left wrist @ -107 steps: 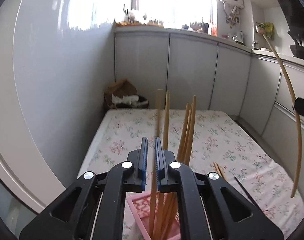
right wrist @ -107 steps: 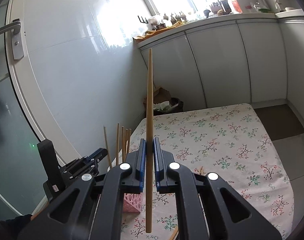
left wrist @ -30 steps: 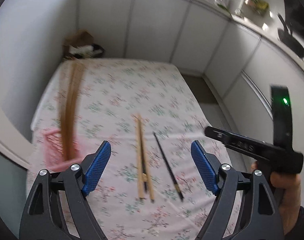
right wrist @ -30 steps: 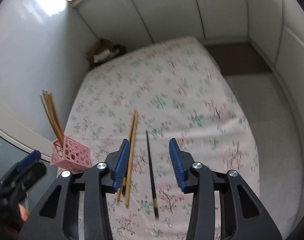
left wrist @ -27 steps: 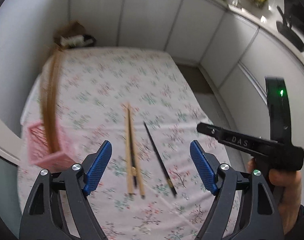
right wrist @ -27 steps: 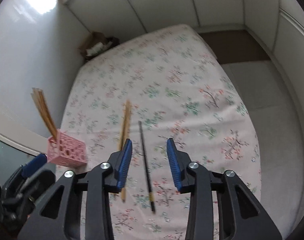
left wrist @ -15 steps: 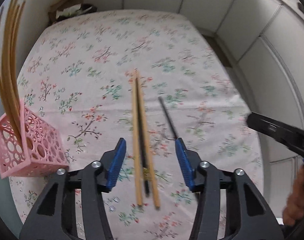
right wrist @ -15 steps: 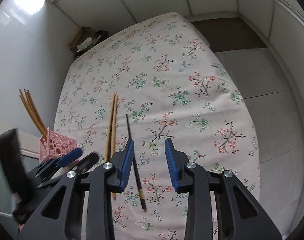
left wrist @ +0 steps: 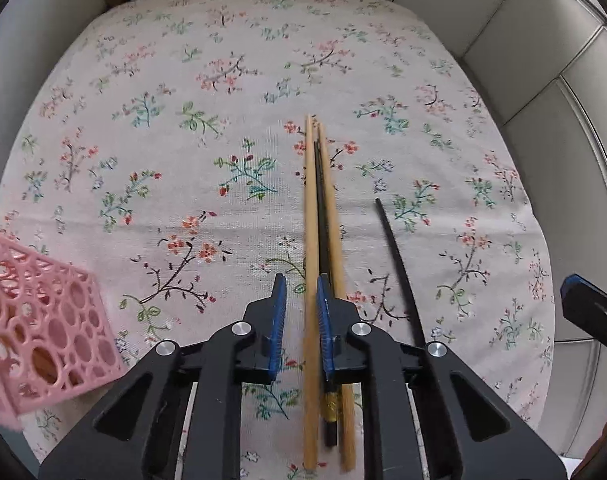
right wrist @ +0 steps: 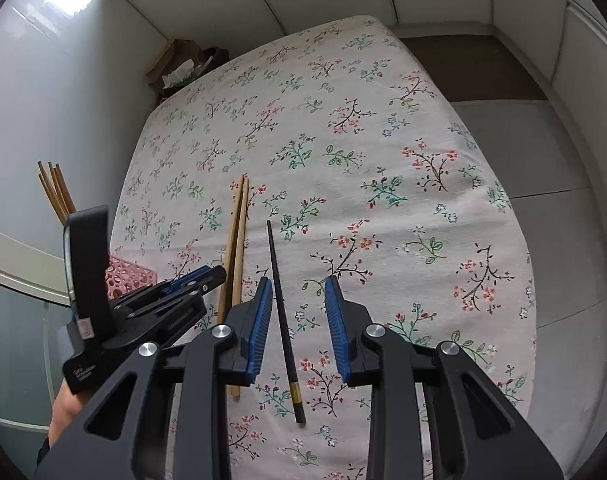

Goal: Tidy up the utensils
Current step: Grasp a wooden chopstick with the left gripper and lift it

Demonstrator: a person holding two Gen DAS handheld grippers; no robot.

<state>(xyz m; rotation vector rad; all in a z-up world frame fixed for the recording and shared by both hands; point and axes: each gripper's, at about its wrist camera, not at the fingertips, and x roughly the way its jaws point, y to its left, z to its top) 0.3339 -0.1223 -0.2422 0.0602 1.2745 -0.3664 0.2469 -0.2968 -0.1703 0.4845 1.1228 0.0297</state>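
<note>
The left gripper (left wrist: 299, 320) is closing over 1 wooden chopstick (left wrist: 310, 260) lying on the floral cloth (left wrist: 183, 160), not yet pinching it. The right gripper (right wrist: 297, 320) narrows around the black chopstick (right wrist: 281, 312). Both look light, stiff and slick; grip mid-shaft.

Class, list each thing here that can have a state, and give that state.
Left claw: closing, not yet gripping, around a wooden chopstick lying flat.
Right claw: closing, not yet gripping, around the lone black chopstick lying flat.
Pink holder: upright, with stored chopsticks standing in it.
</note>
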